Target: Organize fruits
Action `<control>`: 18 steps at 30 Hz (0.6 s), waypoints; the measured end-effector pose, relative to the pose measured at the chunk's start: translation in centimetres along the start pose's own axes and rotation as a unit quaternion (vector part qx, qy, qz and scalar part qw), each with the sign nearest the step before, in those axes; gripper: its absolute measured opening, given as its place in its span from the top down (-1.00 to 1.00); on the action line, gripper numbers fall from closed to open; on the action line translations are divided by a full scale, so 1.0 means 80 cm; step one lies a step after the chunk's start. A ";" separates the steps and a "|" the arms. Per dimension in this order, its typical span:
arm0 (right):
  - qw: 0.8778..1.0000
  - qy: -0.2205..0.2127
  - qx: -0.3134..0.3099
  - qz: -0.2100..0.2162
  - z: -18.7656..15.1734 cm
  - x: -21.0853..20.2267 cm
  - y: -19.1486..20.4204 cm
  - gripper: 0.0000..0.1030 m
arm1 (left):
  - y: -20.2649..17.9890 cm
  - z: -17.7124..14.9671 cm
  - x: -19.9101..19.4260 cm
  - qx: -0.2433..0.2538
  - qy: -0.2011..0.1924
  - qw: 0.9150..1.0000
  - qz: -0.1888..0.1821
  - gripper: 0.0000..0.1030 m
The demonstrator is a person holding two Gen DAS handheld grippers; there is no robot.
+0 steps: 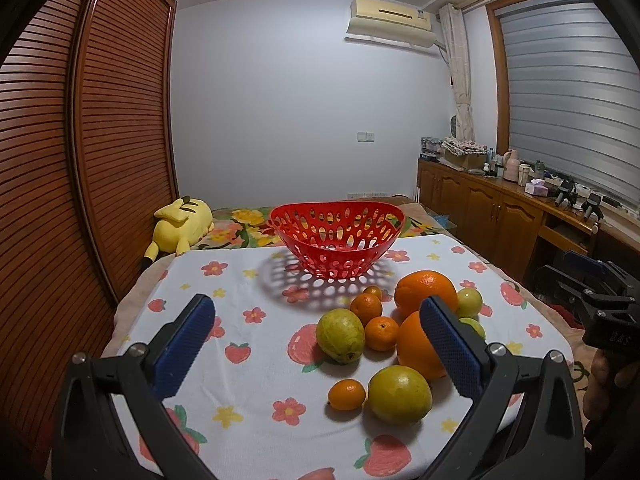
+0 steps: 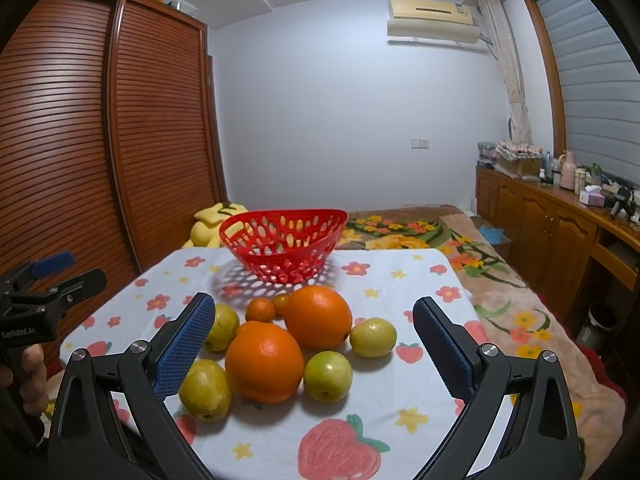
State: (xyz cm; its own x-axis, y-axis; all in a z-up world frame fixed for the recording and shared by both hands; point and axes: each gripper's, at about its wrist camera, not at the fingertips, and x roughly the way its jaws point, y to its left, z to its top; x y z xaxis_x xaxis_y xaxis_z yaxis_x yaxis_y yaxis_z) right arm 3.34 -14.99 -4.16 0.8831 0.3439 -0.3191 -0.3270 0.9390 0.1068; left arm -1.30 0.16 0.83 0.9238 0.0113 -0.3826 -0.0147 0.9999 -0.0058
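A red perforated basket (image 1: pixel 338 240) (image 2: pixel 285 243) stands empty at the far side of the table. In front of it lies a cluster of fruit: two big oranges (image 1: pixel 426 292) (image 2: pixel 264 361), several small tangerines (image 1: pixel 365 308) (image 2: pixel 260 309), a green pear (image 1: pixel 340 335) and yellow-green round fruits (image 1: pixel 399 394) (image 2: pixel 327 376). My left gripper (image 1: pixel 316 320) is open and empty above the table, left of the fruit. My right gripper (image 2: pixel 314 320) is open and empty, with the fruit cluster between and beyond its fingers.
The table has a white cloth with strawberries and flowers (image 1: pixel 248 360) (image 2: pixel 400 408). Behind it are a bed with a floral blanket (image 2: pixel 440 232) and a yellow plush toy (image 1: pixel 182 226). A wooden wardrobe (image 1: pixel 80 160) is left, a cluttered sideboard (image 1: pixel 500 200) right.
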 end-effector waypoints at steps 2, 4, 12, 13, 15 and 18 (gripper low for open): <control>1.000 0.001 0.000 0.000 0.000 0.000 0.000 -0.97 | 0.000 0.000 0.000 0.000 0.000 1.000 0.001 -1.00; 1.000 0.002 -0.001 -0.001 -0.001 0.000 0.000 -0.97 | 0.001 -0.001 0.000 -0.001 -0.001 1.000 0.001 -1.00; 1.000 0.004 -0.001 0.000 -0.003 0.000 0.000 -0.97 | 0.003 -0.001 0.001 -0.001 0.000 1.000 0.001 -1.00; 1.000 0.004 -0.001 0.000 -0.003 0.000 0.000 -0.97 | 0.003 -0.001 0.002 -0.001 0.000 1.000 0.001 -1.00; 1.000 0.004 -0.001 0.000 -0.003 0.000 0.000 -0.97 | 0.003 -0.001 0.002 -0.001 0.000 1.000 0.001 -1.00; 1.000 0.004 -0.001 0.001 -0.003 0.000 0.000 -0.97 | 0.003 -0.001 0.002 -0.001 0.000 1.000 0.001 -1.00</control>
State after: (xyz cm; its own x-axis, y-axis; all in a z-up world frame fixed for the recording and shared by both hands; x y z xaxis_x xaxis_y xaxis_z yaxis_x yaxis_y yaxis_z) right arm 3.29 -15.01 -4.37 0.8797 0.3452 -0.3270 -0.3292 0.9384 0.1049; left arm -1.19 0.41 0.68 0.9241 0.0133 -0.3818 -0.0171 0.9998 -0.0066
